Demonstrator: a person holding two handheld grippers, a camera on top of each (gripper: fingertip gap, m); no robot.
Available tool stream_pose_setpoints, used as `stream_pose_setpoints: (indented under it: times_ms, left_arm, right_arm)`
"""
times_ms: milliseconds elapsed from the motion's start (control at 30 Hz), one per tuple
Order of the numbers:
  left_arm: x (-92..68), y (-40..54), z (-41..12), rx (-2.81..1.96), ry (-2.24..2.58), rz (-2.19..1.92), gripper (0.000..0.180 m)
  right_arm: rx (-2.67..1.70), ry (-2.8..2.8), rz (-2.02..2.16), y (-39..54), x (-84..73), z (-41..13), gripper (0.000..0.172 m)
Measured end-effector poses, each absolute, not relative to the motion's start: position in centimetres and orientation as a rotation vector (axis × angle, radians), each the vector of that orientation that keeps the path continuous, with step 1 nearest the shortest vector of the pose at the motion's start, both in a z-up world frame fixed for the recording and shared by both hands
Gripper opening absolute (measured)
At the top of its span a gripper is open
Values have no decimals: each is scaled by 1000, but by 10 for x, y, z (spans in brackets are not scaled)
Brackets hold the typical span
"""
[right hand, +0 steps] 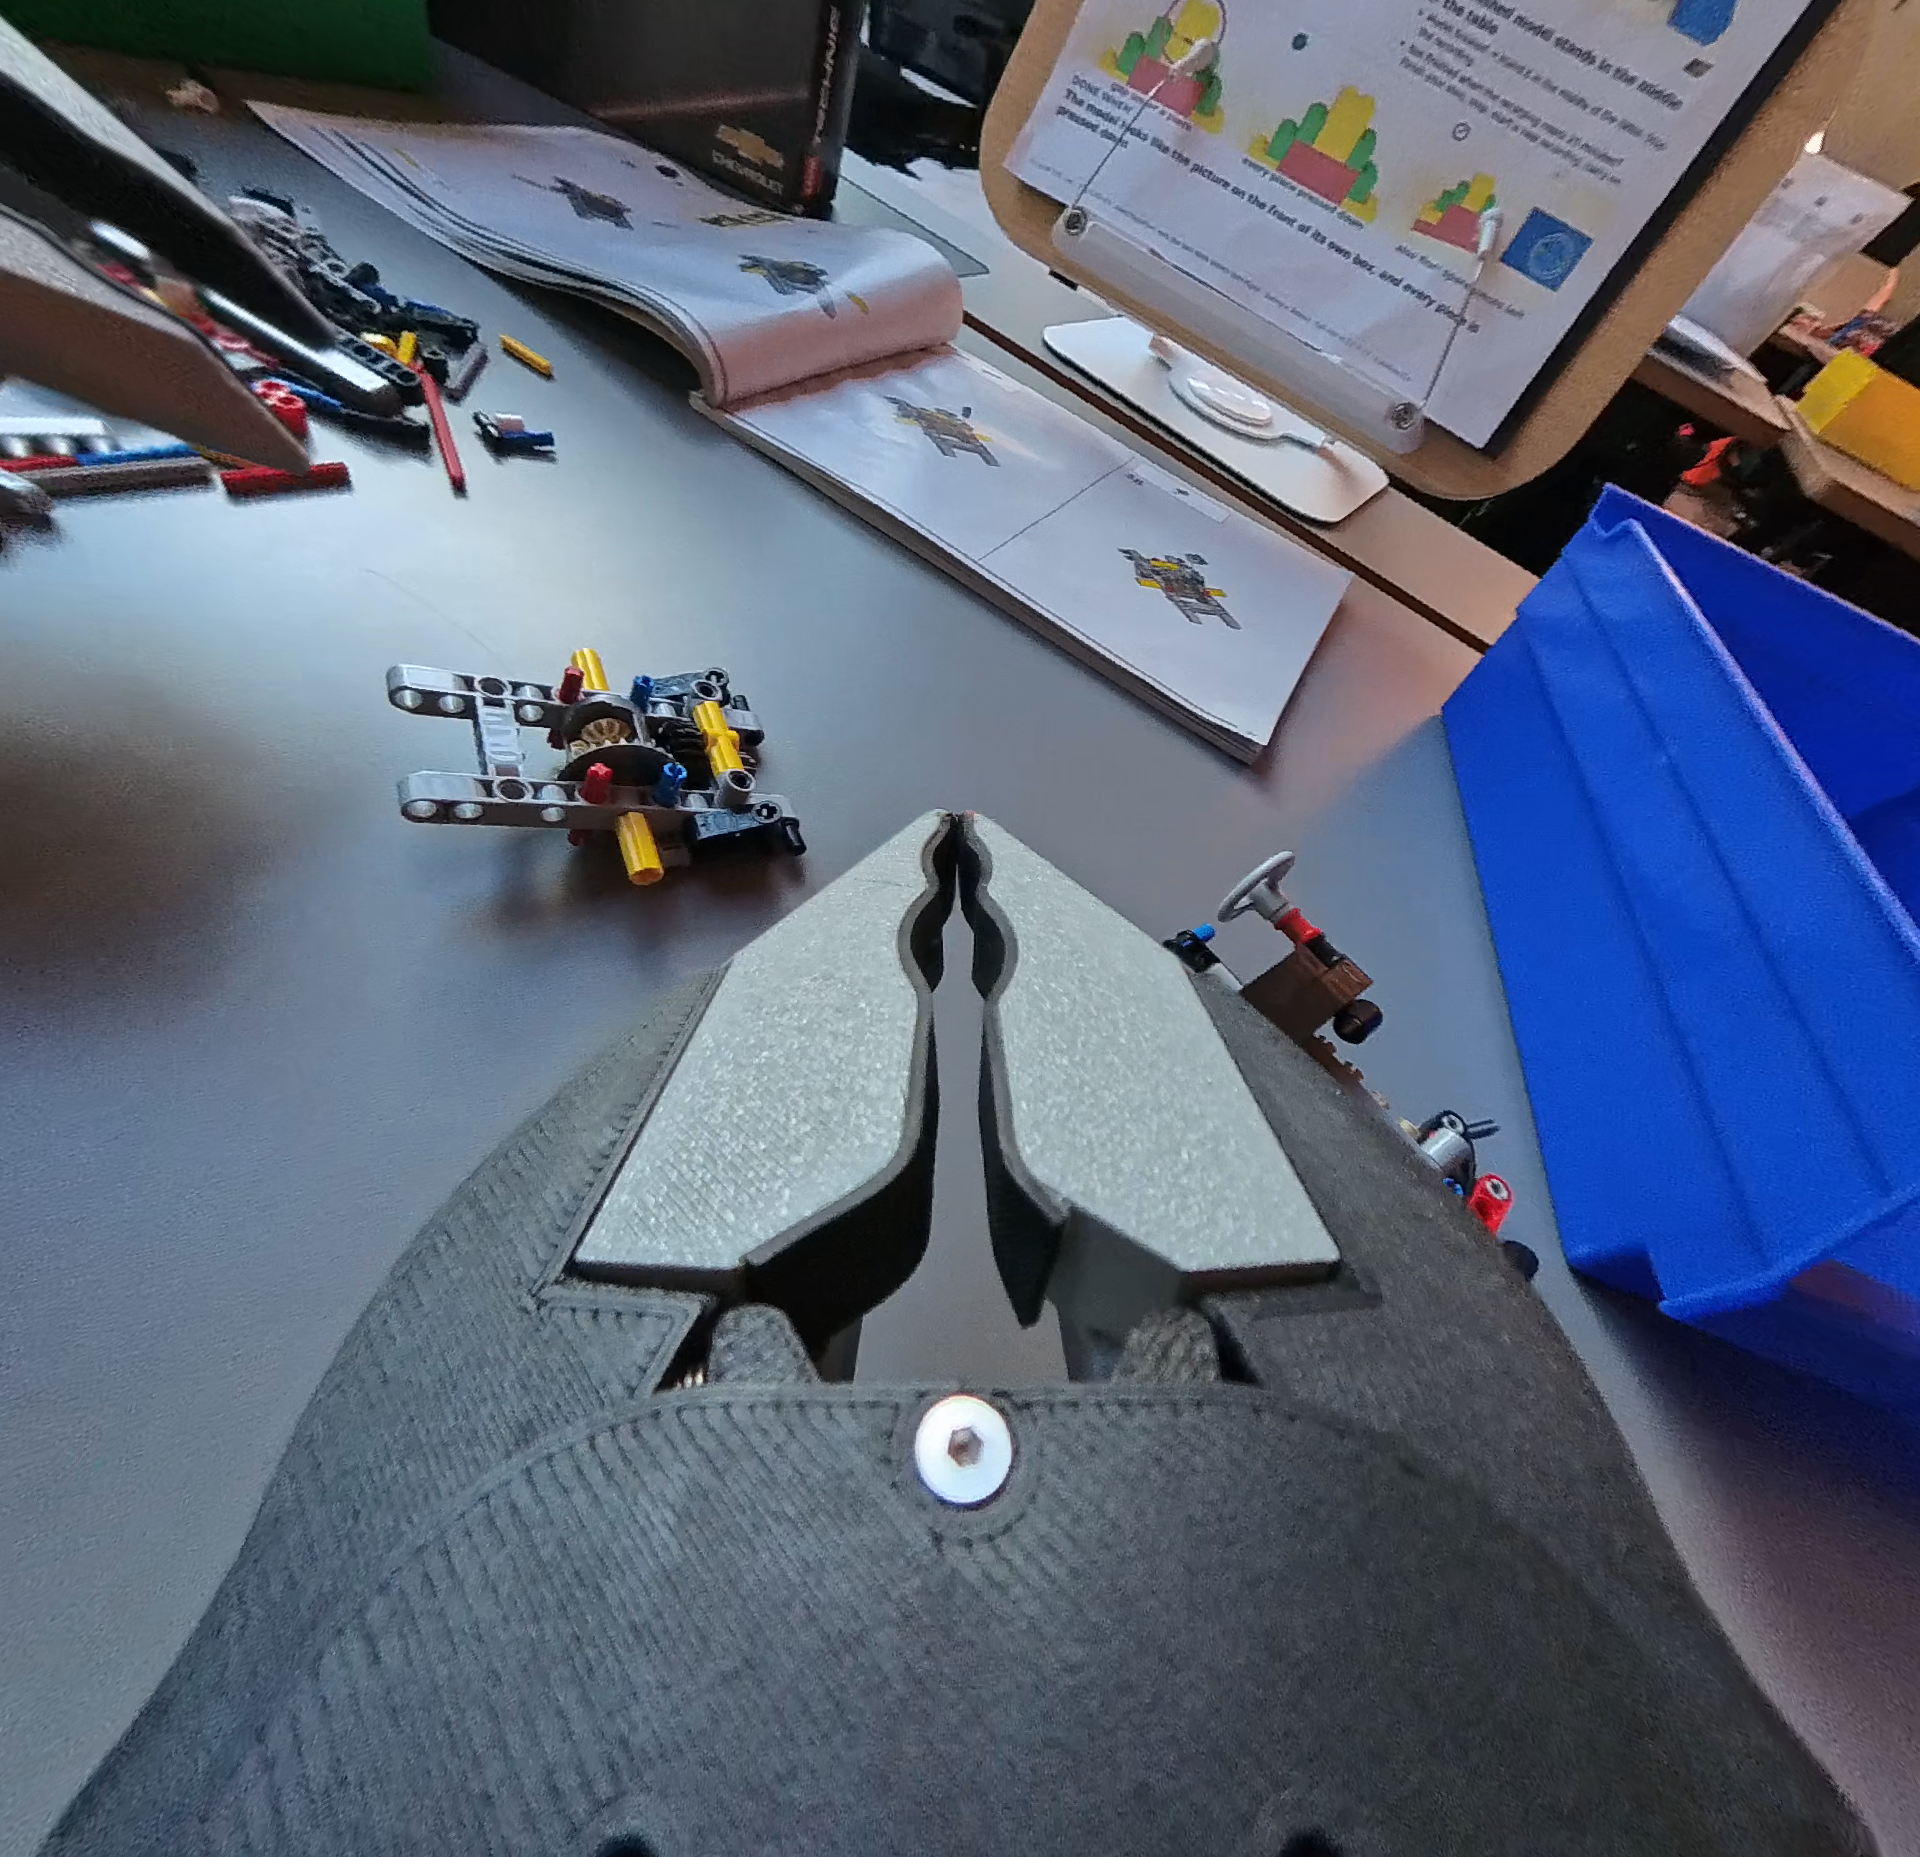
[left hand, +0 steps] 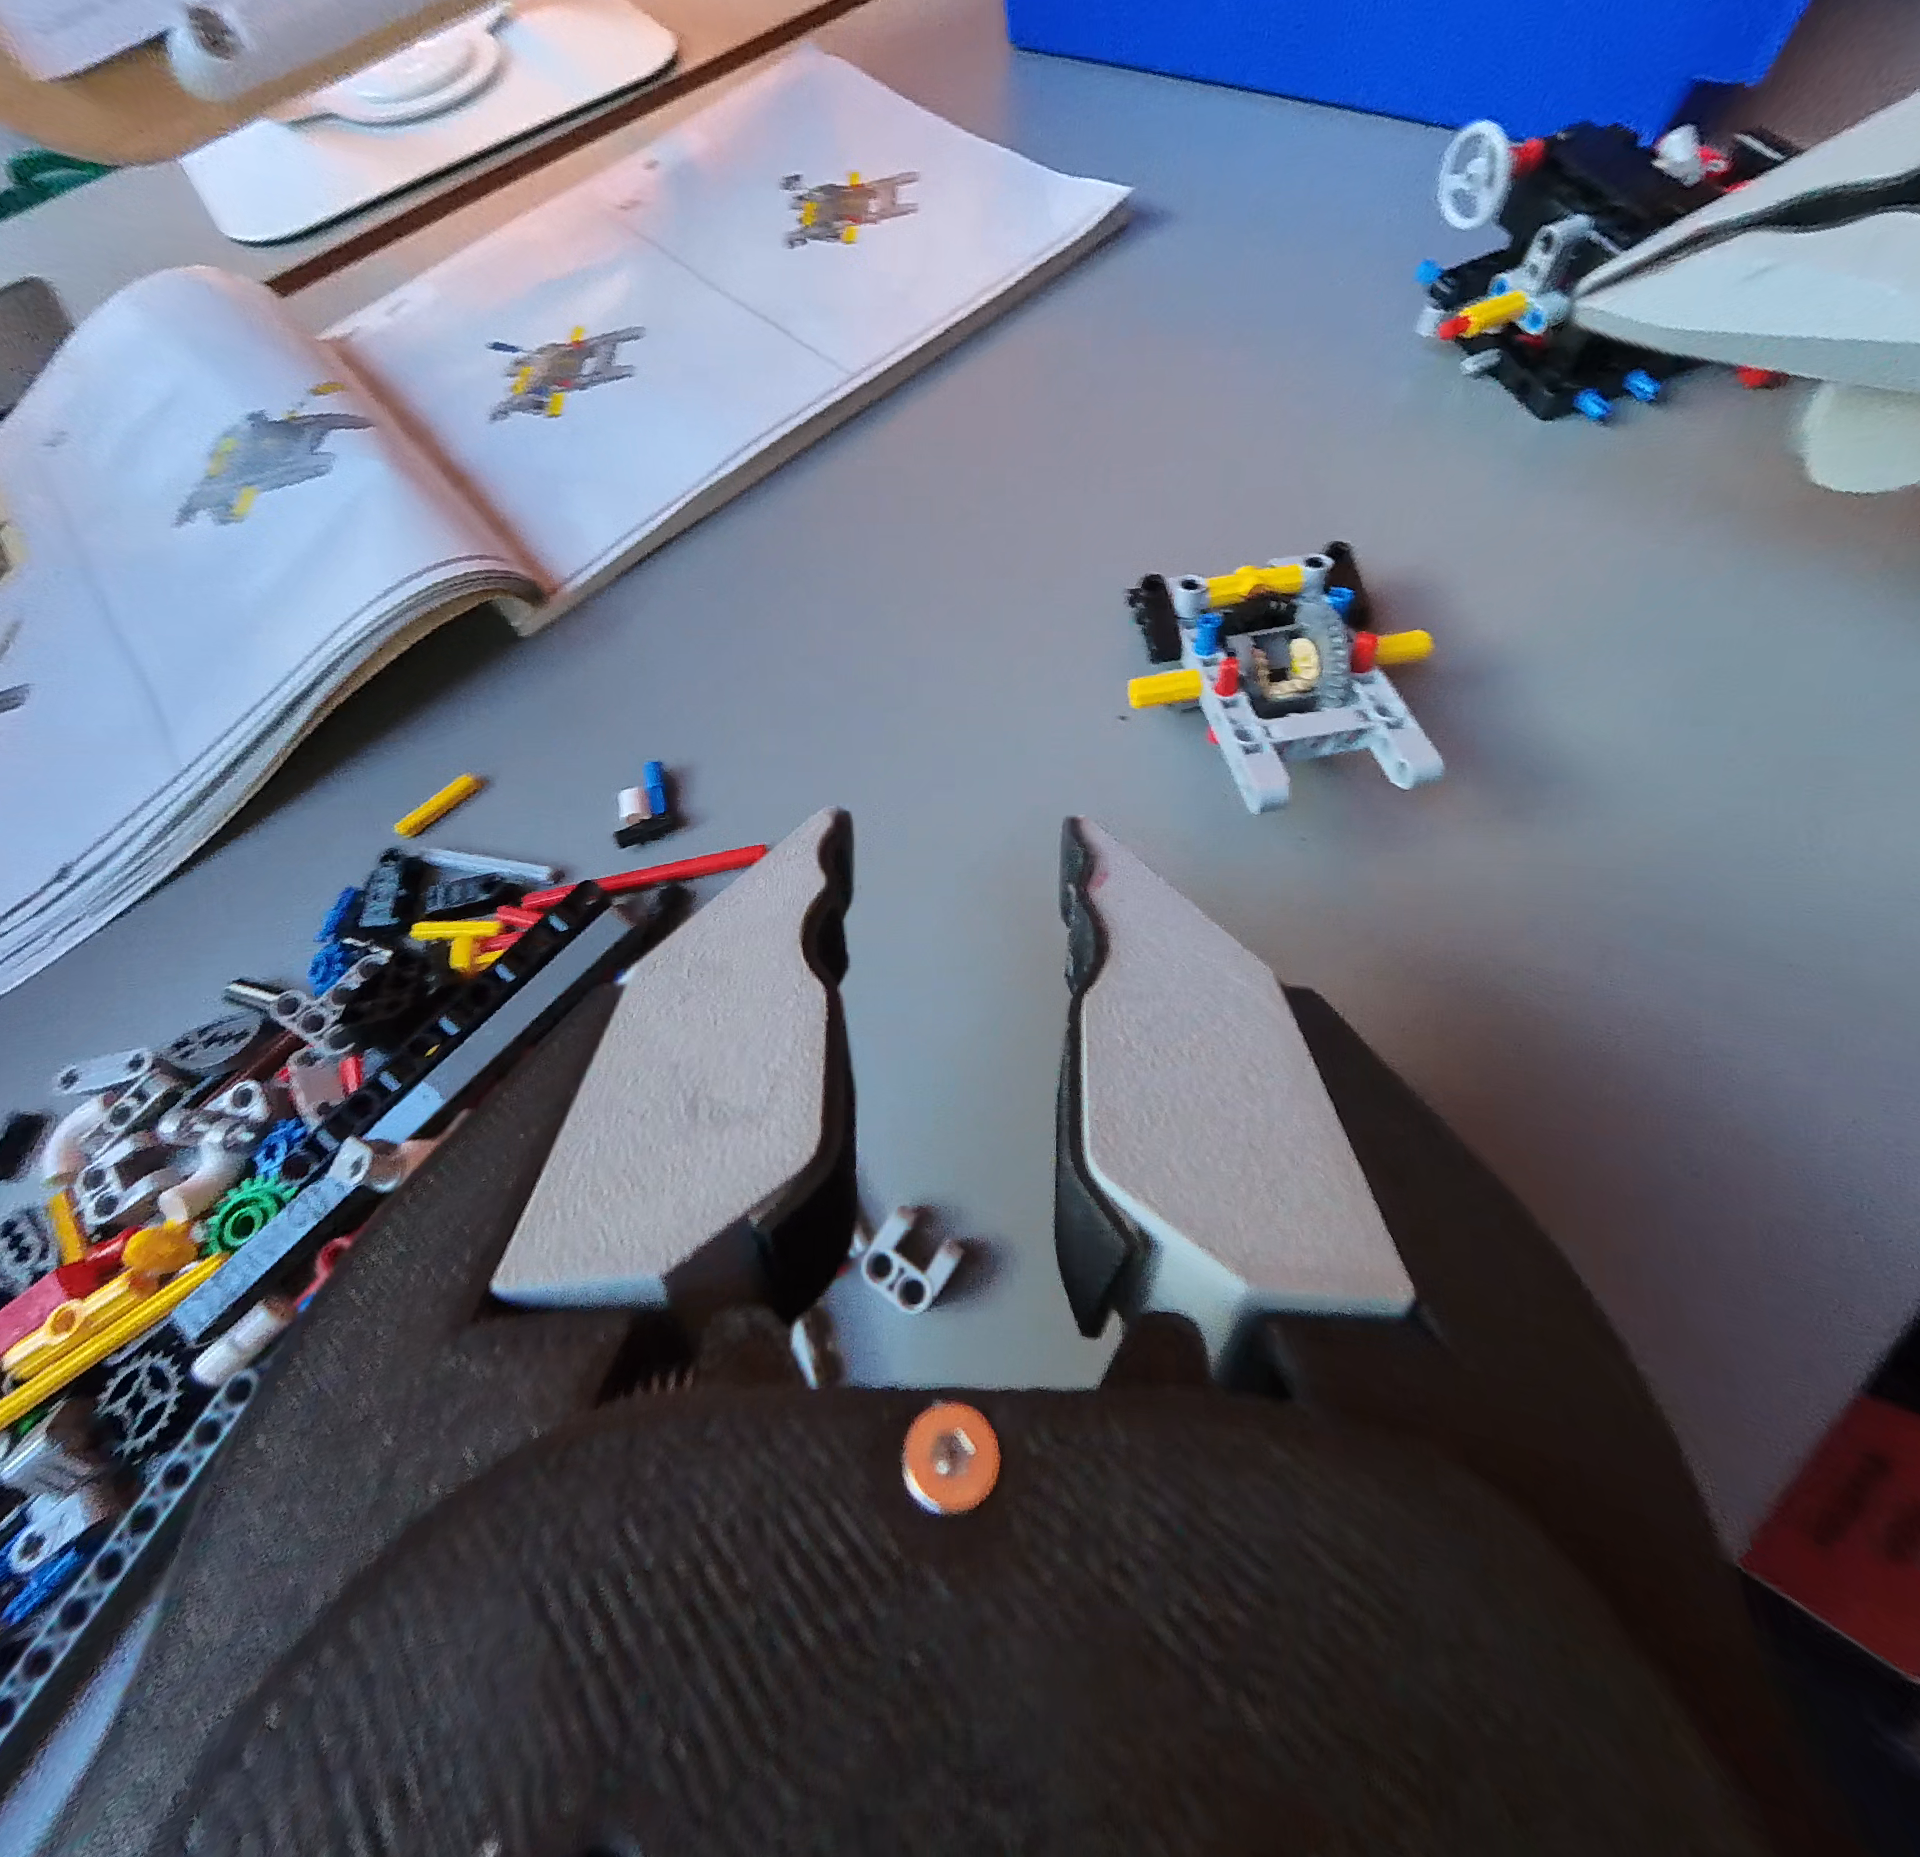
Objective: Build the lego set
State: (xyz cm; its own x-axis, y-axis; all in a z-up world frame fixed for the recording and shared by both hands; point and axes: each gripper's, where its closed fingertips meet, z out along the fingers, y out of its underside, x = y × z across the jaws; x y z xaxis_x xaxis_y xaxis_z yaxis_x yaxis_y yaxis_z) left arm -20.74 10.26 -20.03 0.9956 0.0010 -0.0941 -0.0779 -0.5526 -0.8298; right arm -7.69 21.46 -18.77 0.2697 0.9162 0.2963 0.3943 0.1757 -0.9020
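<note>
My left gripper (left hand: 956, 851) gapes empty near the loose pieces (left hand: 312, 1059); right gripper (right hand: 956, 820) pinched together (nothing held), so I'd steady both.

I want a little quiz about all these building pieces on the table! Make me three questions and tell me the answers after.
1. True or false: the left hand-held gripper is open, with only bare table showing between its fingertips.
2. Pick one. The blue bin sits: A) on the open instruction book; B) at the right edge of the table, beside the model with the grey steering wheel; C) on the pile of loose pieces.
3. Fill in: the grey frame assembly lying alone mid-table has thick pegs of ___ colour sticking out.

Key: 1 true. 2 B. 3 yellow.
</note>
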Motion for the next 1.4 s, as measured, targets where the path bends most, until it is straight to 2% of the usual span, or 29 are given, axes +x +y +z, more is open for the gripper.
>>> stream_pose_setpoints:
  times_ms: [367,400,433,500,567,767,1033,1233,1400]
  left_arm:
    - [-273,95,-168,-2031,-265,342,42]
    - [-279,94,-164,-2017,-286,365,44]
    - [-285,94,-160,-2000,-306,392,44]
    - [-292,95,-154,-1983,-321,426,43]
    - [-292,101,-150,-1975,-307,425,47]
    - [-296,128,-146,-1962,-282,495,48]
    - [-284,143,-99,-1800,-290,486,43]
    - [-277,140,-85,-1760,-273,470,42]
    - [-279,139,-91,-1790,-233,491,44]
  right_arm:
    - [-1446,-1254,603,219,-76,-182,0]
    - [-1476,-1270,622,214,-82,-184,12]
    - [-1507,-1266,621,212,-87,-182,53]
    - [-1540,-1280,566,208,-102,-176,61]
    - [-1532,-1301,491,207,-119,-166,77]
    - [-1451,-1239,265,223,-163,-129,80]
    - [-1383,-941,487,214,-181,-54,82]
    - [-1376,-970,497,207,-189,-48,81]
    - [-1383,-1061,511,197,-188,-64,77]
